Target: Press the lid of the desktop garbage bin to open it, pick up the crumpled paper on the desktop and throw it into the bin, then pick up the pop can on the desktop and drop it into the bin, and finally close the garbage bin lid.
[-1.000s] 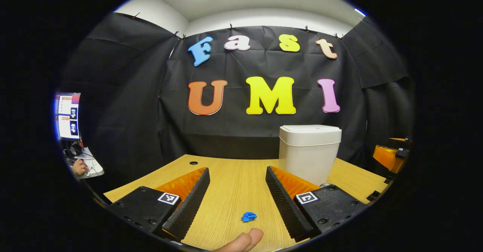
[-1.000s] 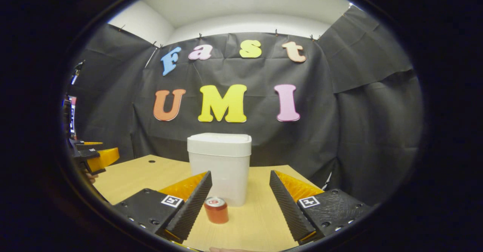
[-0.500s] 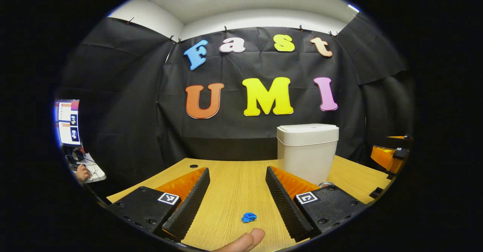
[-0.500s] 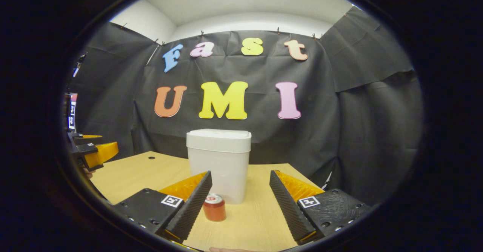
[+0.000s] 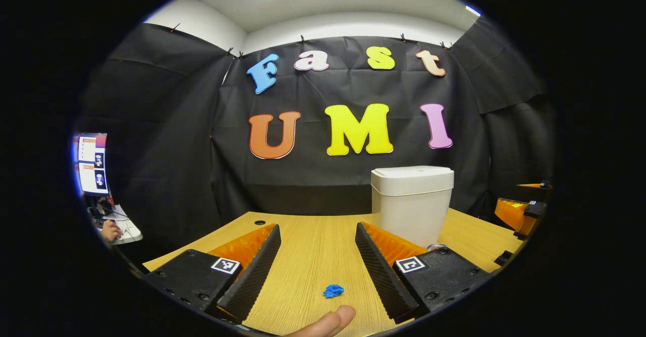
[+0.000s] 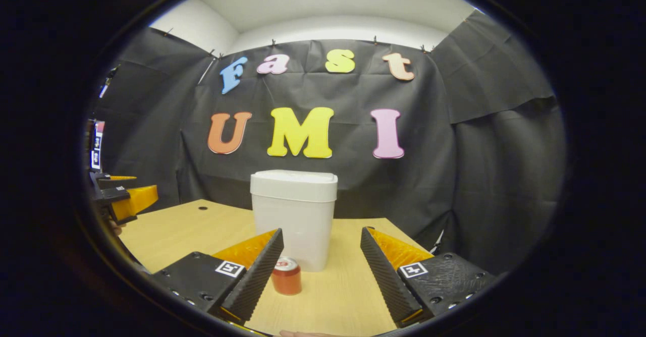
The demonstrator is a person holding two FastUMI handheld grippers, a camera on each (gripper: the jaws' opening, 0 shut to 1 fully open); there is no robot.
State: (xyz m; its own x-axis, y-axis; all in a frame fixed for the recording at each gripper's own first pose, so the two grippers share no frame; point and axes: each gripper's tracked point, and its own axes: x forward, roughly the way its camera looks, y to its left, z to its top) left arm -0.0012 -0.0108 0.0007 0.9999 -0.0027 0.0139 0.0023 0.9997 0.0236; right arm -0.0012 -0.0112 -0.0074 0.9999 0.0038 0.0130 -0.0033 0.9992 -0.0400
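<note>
While both tongs hang above the light wood-grain desktop [image 5: 313, 246], I see my left gripper [image 5: 317, 236] with its fingers spread wide and nothing between them. On the desk below that gap lies the small blue crumpled paper [image 5: 333, 290], touching neither finger. A fingertip [image 5: 328, 322] pokes in at the bottom edge, cut off by the rim. Ahead and to the right stands the white plastic garbage bin [image 5: 411, 206], its lid shut; its base is hidden behind my right-hand finger. Just past that finger's mount I make out only a silver sliver of the red pop can's [image 5: 438, 247] top. Far right, part of the other gripper shows, cropped at the edge. At the far left a monitor [image 5: 92, 163] and a person's hand [image 5: 108, 232] sit small and blurred.

From the right gripper view, my right gripper [image 6: 322, 238] is likewise spread and empty. The can [image 6: 286, 275] stands upright on the desk just in front of the bin [image 6: 294, 216], close beside the left-hand finger; I cannot tell whether they touch.
</note>
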